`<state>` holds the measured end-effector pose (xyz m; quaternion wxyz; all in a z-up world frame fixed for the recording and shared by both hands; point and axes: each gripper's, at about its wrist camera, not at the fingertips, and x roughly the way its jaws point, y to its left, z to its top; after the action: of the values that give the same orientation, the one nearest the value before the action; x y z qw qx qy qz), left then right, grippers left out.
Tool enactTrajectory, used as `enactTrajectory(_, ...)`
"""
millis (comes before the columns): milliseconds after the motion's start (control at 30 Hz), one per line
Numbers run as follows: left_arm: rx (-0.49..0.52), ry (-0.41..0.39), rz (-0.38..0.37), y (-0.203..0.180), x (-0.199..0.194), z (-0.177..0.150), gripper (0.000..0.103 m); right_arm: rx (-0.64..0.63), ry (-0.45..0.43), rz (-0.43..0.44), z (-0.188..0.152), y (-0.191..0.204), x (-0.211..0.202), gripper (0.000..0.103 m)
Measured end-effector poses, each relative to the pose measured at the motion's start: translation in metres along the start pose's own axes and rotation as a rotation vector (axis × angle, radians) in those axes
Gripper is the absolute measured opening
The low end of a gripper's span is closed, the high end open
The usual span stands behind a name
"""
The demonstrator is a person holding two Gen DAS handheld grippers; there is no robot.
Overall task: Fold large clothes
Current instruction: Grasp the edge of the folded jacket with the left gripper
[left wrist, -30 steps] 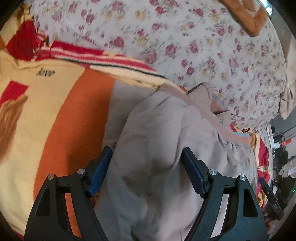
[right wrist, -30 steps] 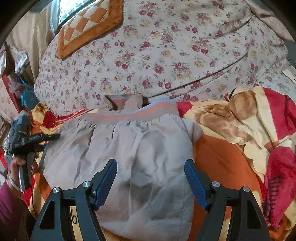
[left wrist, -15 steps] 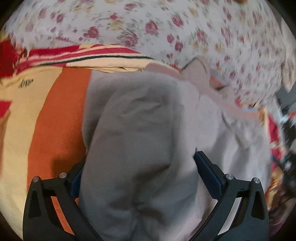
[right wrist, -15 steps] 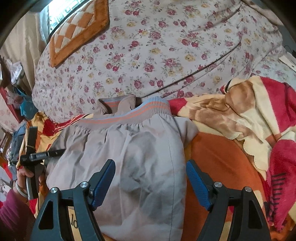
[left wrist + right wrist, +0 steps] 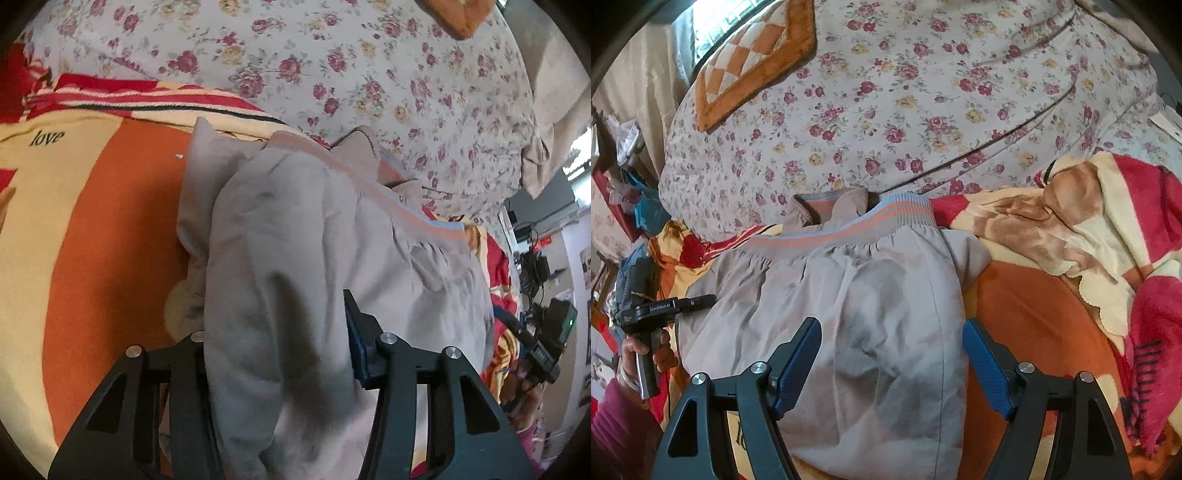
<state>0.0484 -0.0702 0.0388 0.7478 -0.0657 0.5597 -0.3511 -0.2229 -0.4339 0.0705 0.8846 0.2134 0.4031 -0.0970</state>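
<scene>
A grey garment (image 5: pixel 871 314) with a ribbed band striped orange and blue (image 5: pixel 886 221) lies on an orange, cream and red blanket (image 5: pixel 1034 317). In the left wrist view a thick fold of the grey garment (image 5: pixel 273 295) stands between the fingers of my left gripper (image 5: pixel 275 336), which is shut on it; the left finger is hidden by cloth. My right gripper (image 5: pixel 892 354) is open, just above the garment's near part, with nothing between its blue pads (image 5: pixel 982 365).
A floral quilt (image 5: pixel 905 110) rises behind the garment, with an orange checked cushion (image 5: pixel 753 66) on it. The blanket is bunched at the right (image 5: pixel 1108 229). My left gripper and hand show at the left in the right wrist view (image 5: pixel 650 332). Clutter stands beyond the bed (image 5: pixel 535 266).
My left gripper has closed from wide open onto a fold of the grey garment and gathered it up. The right gripper has stayed open and shifted only slightly.
</scene>
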Motion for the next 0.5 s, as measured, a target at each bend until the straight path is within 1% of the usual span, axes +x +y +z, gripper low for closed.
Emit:
enactTrajectory(67,0.009,-0.001,0.048,-0.004,0.000,-0.001,0.059,-0.002,-0.005,-0.001,0.001,0.000,-0.003,0.077)
enactTrajectory(167,0.034,-0.009,0.100,-0.010,-0.010,-0.004,0.060,0.004,-0.008,0.005,0.002,-0.001,-0.006,0.077)
enactTrajectory(233,0.039,-0.037,0.126,-0.008,-0.020,-0.006,0.061,0.001,-0.008,0.005,0.002,-0.001,-0.006,0.077)
enactTrajectory(300,0.036,-0.060,0.149,-0.004,-0.022,-0.007,0.075,0.002,-0.004,0.005,0.001,-0.002,-0.003,0.077)
enactTrajectory(333,0.026,-0.058,0.157,-0.001,-0.021,-0.007,0.078,0.006,0.000,0.007,0.000,-0.002,-0.002,0.077)
enactTrajectory(400,-0.016,-0.033,0.154,0.009,-0.012,-0.006,0.080,0.014,0.009,0.009,-0.001,-0.004,0.002,0.077)
enactTrajectory(433,-0.047,-0.017,0.137,0.016,-0.007,-0.006,0.081,0.017,0.011,0.012,-0.002,-0.004,0.003,0.077)
enactTrajectory(500,-0.090,-0.017,0.091,0.024,0.000,-0.006,0.091,0.018,0.014,0.019,-0.002,-0.005,0.004,0.077)
